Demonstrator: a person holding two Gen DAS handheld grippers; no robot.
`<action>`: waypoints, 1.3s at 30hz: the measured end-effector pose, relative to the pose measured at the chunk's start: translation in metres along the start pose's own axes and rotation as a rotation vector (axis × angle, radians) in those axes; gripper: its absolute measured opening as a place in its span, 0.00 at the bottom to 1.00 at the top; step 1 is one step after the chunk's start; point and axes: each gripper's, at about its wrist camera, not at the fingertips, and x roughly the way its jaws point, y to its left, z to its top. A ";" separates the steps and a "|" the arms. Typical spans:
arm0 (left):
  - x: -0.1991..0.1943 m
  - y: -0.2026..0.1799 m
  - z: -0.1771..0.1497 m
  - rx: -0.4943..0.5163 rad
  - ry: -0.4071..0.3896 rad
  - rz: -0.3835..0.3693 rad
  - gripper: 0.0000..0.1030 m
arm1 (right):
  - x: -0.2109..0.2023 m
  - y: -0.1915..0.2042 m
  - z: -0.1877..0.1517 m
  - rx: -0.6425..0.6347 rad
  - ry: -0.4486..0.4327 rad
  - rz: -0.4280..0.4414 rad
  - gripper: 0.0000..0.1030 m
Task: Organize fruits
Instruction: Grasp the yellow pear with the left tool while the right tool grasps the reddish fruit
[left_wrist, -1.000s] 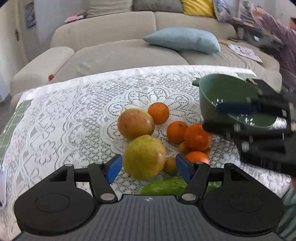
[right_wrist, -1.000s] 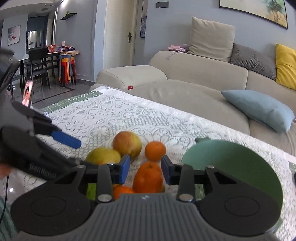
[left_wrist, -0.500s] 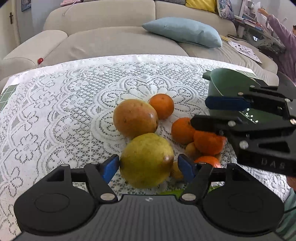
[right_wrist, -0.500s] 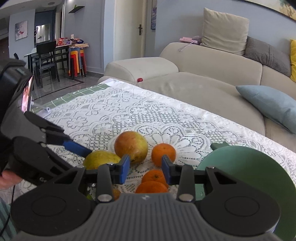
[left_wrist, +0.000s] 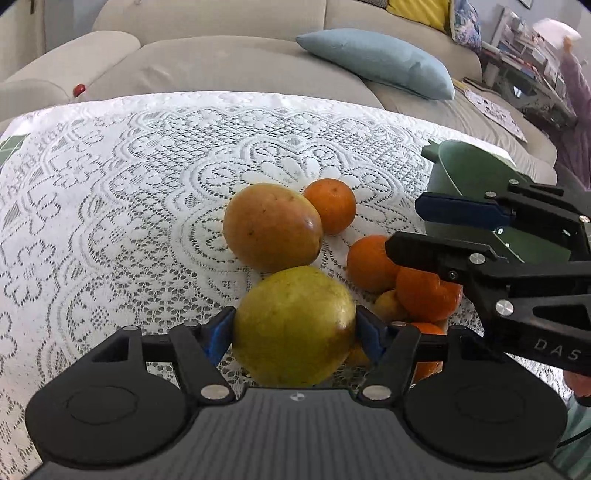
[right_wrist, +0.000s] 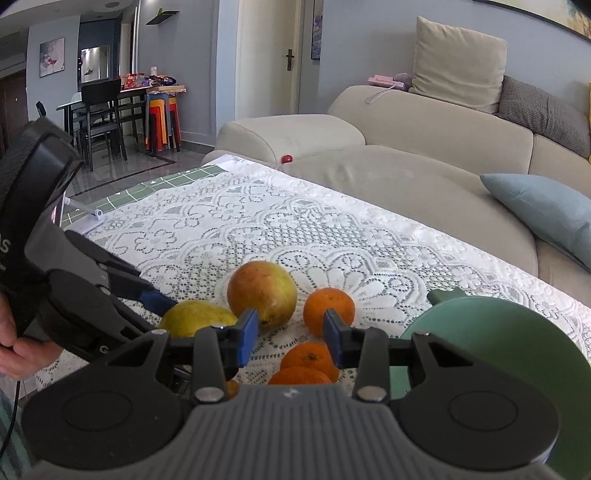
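A large yellow-green fruit (left_wrist: 295, 325) lies on the lace cloth between the blue pads of my left gripper (left_wrist: 293, 332). Its jaws are closing, and both pads touch the fruit's sides. Behind it are a reddish-yellow fruit (left_wrist: 271, 227) and an orange (left_wrist: 330, 210). More oranges (left_wrist: 369, 264) are piled to the right. My right gripper (left_wrist: 406, 229) hangs open over that pile with nothing between its fingers. In the right wrist view, my right gripper (right_wrist: 290, 336) is above two oranges (right_wrist: 310, 358), and the yellow-green fruit (right_wrist: 195, 321) is on the left. A green bowl (right_wrist: 498, 332) stands on the right.
A white lace cloth (left_wrist: 110, 221) covers the table. A beige sofa (left_wrist: 221, 62) with a blue cushion (left_wrist: 376, 66) runs along the far edge. The hand (right_wrist: 22, 354) holding the left gripper is at the left. A person (left_wrist: 574, 96) is at the far right.
My left gripper came down and forward onto the yellow-green fruit, and its pads now touch the fruit's sides. My right gripper shifted slightly, and the oranges now sit lower between its fingers.
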 end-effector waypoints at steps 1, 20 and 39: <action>-0.001 0.001 0.000 -0.011 0.000 0.001 0.75 | 0.001 -0.001 0.000 0.006 -0.001 0.003 0.36; -0.025 0.027 -0.014 -0.001 0.008 0.146 0.75 | 0.051 0.018 0.017 -0.051 0.066 0.037 0.55; -0.025 0.023 -0.017 0.046 0.085 0.149 0.81 | 0.100 0.035 0.016 -0.151 0.121 0.002 0.66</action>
